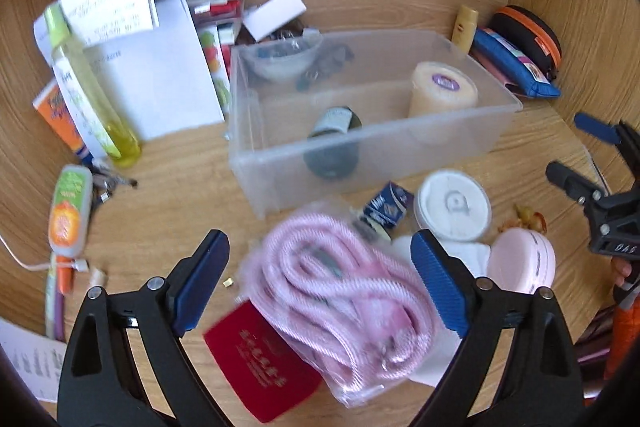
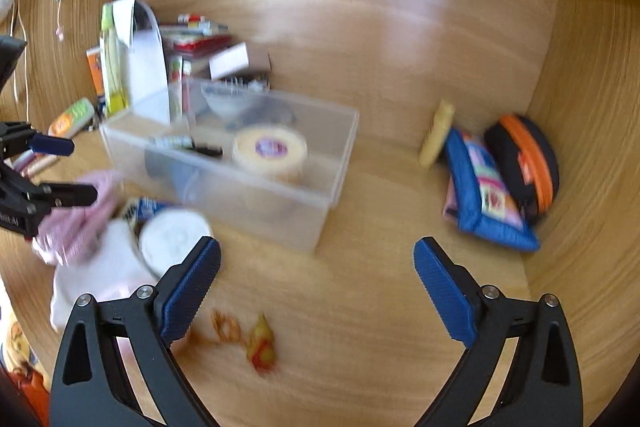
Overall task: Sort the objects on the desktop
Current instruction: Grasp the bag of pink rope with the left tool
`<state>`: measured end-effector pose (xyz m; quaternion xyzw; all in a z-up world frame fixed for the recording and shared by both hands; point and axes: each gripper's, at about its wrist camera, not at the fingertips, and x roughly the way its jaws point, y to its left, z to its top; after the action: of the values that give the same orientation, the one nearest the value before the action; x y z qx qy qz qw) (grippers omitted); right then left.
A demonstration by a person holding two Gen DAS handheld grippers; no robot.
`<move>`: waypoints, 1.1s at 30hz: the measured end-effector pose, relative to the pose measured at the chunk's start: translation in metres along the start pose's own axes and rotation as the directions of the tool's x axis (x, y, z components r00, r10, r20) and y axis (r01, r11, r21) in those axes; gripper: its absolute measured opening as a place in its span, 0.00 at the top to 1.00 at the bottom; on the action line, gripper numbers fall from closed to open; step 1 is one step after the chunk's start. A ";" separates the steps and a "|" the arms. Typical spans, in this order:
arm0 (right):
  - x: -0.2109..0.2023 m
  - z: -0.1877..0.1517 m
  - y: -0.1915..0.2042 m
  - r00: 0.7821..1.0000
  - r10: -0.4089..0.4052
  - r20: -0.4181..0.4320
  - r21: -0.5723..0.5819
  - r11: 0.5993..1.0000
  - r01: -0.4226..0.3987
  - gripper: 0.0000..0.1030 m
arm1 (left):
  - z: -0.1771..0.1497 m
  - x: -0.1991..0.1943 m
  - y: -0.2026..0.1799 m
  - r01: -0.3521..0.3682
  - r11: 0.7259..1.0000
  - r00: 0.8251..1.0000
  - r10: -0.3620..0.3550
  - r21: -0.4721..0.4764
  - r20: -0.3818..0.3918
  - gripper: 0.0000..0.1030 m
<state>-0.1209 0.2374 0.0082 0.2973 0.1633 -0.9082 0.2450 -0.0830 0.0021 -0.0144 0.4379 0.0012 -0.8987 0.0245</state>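
Wooden desk surface (image 1: pixel 168 187) carries a clear plastic storage bin (image 1: pixel 372 147) at its centre, holding a cream tape roll (image 1: pixel 442 89). We see a bagged pink coiled rope (image 1: pixel 340 303) just before the bin, between our left gripper's (image 1: pixel 320 283) spread, empty jaws. Our right gripper (image 2: pixel 316 291) likewise stands wide apart, empty.

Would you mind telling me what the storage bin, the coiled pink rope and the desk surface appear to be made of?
Storage bin: frosted, translucent plastic, since its contents show hazily through the walls. Pink rope: twisted textile cord, probably synthetic given its slight sheen, inside a clear glossy plastic bag. Desk surface: light wood grain, smooth; possibly laminate rather than solid wood.
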 end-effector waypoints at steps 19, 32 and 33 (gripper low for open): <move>0.016 -0.042 0.008 0.982 0.129 -0.139 -0.048 0.989 -0.137 0.35 | -0.045 -0.015 0.038 -0.024 0.987 0.996 0.009 -0.162 -0.093 0.08; 0.026 -0.043 0.013 0.970 0.157 -0.187 -0.069 0.983 -0.172 0.66 | -0.036 0.017 0.027 0.058 0.976 0.988 -0.087 -0.211 -0.131 0.07; 0.027 -0.043 0.013 0.969 0.161 -0.188 -0.069 0.982 -0.176 0.68 | -0.036 0.020 0.027 0.066 0.974 0.986 -0.097 -0.217 -0.135 0.07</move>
<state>-0.1128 0.2361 -0.0431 0.3808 0.1977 -0.8455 0.3179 -0.0659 -0.0252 -0.0520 0.4965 0.1167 -0.8595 0.0340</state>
